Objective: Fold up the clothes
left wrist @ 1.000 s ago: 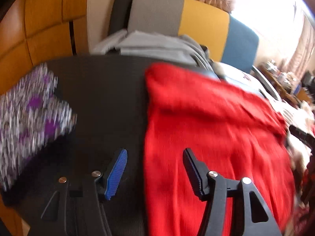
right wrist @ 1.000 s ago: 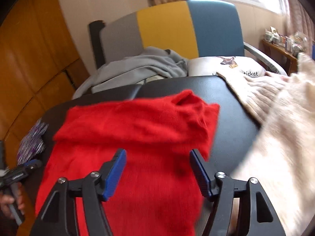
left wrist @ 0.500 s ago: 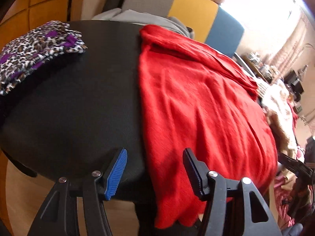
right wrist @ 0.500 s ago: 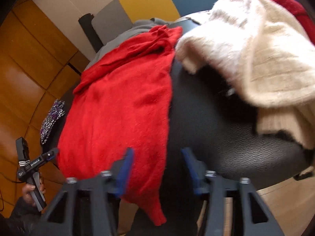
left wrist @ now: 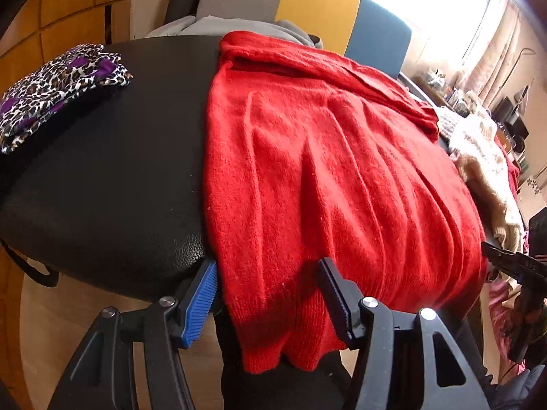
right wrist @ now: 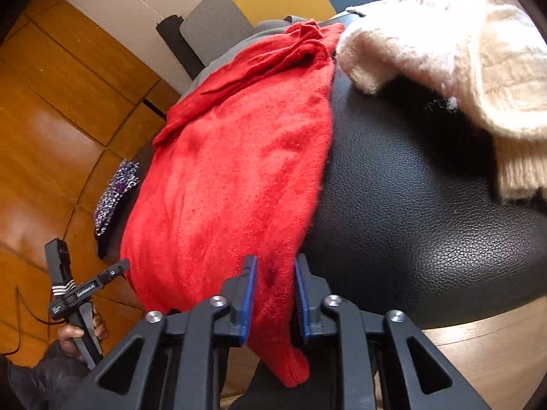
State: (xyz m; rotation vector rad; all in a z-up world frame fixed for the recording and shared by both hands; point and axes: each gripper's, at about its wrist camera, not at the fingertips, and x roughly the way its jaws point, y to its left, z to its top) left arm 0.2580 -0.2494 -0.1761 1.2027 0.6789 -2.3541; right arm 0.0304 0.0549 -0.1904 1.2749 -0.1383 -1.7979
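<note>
Both claws now sit at the hanging hem of the red sweater (left wrist: 328, 177), which lies spread over the black bench (left wrist: 102, 177) with its lower edge draped off the near side. The right claw (right wrist: 273, 297) has just been closing and pinches the hem's right corner. The left claw (left wrist: 266, 294) has narrowed a little yet stands open, straddling the left corner without pressing it. Judging by this, the fold can start once the left side is gripped too.

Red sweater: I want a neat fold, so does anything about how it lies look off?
Yes. The red sweater is rumpled, its far end bunched, and its near hem hangs over the black table edge.
</note>
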